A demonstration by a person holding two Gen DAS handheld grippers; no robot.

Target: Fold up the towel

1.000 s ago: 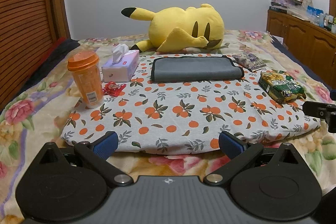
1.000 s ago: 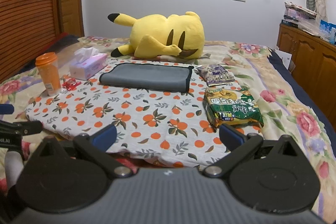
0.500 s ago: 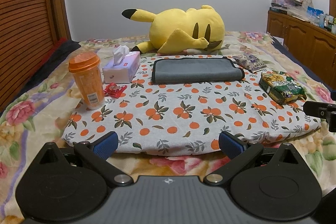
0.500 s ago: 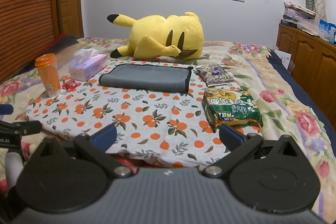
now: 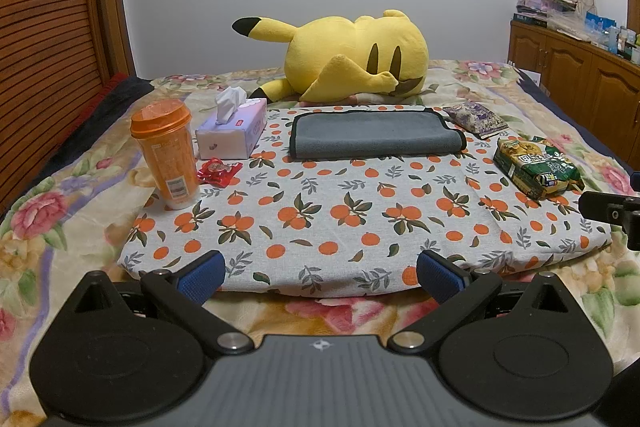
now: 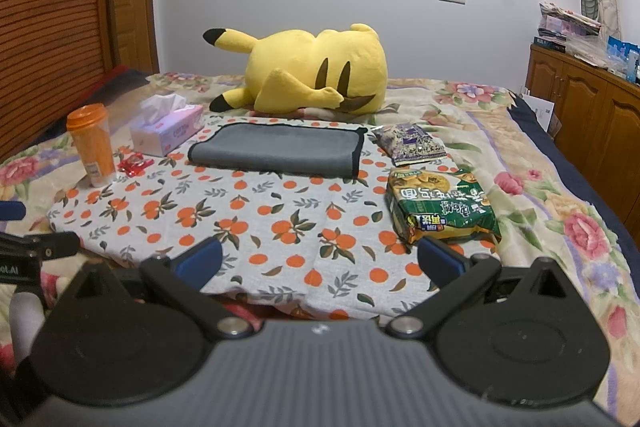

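A grey towel with a black edge [image 5: 374, 135] lies folded flat at the far side of an orange-print cloth [image 5: 360, 211] on the bed; it also shows in the right wrist view [image 6: 278, 149]. My left gripper [image 5: 320, 273] is open and empty, at the cloth's near edge, well short of the towel. My right gripper [image 6: 320, 261] is open and empty, over the cloth's near right part. Each gripper's side shows at the edge of the other's view.
An orange lidded cup [image 5: 166, 151], a tissue box [image 5: 232, 131] and a red wrapper [image 5: 218, 171] sit left of the towel. A purple packet [image 5: 476, 119] and a green snack bag [image 5: 536, 167] lie right. A yellow plush [image 5: 348, 61] lies behind. Wooden cabinets [image 5: 580, 83] stand right.
Both views have risen and drawn back very slightly. The towel and other objects have not moved, and both grippers stay open.
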